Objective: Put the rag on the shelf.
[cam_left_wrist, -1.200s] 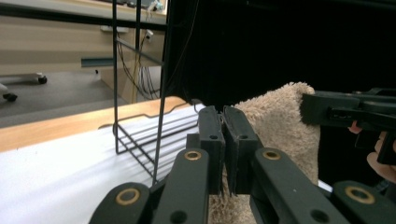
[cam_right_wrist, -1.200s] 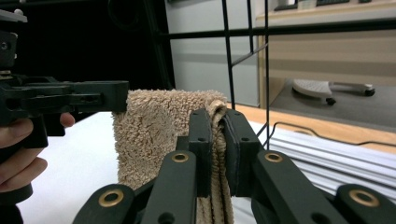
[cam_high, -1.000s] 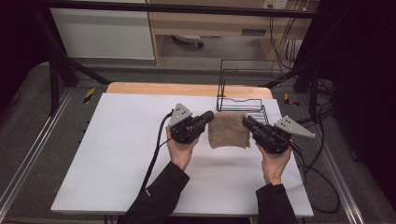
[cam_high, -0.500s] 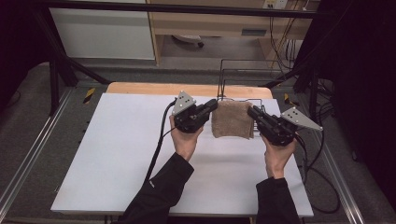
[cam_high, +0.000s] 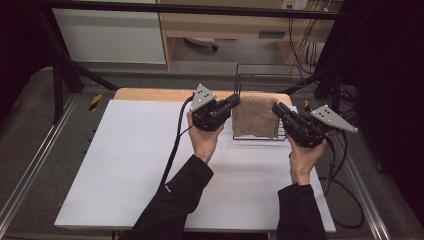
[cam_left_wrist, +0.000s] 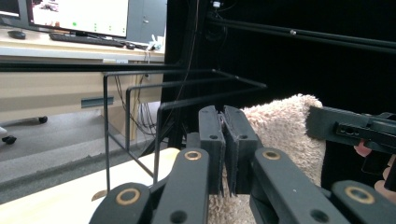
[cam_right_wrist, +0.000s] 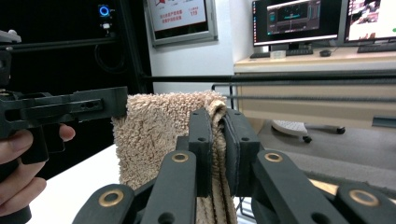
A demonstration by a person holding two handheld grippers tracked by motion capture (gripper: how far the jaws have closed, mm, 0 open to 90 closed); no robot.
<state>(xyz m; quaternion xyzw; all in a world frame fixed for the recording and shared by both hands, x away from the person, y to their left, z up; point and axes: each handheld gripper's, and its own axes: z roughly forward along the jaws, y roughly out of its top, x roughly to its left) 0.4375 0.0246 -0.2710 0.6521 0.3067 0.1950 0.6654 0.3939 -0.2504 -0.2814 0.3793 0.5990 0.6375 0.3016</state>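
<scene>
Towel edges hidden inside jaws

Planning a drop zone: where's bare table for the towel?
Free: white table top left of the left gripper, and the near strip between the forearms. Crowded: far right, where the folded beige terry towel hangs over the black wire rack.

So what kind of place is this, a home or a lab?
Most likely a lab: computer monitors on a desk, a black camera frame over the white table, and cabled grippers holding a towel.
</scene>
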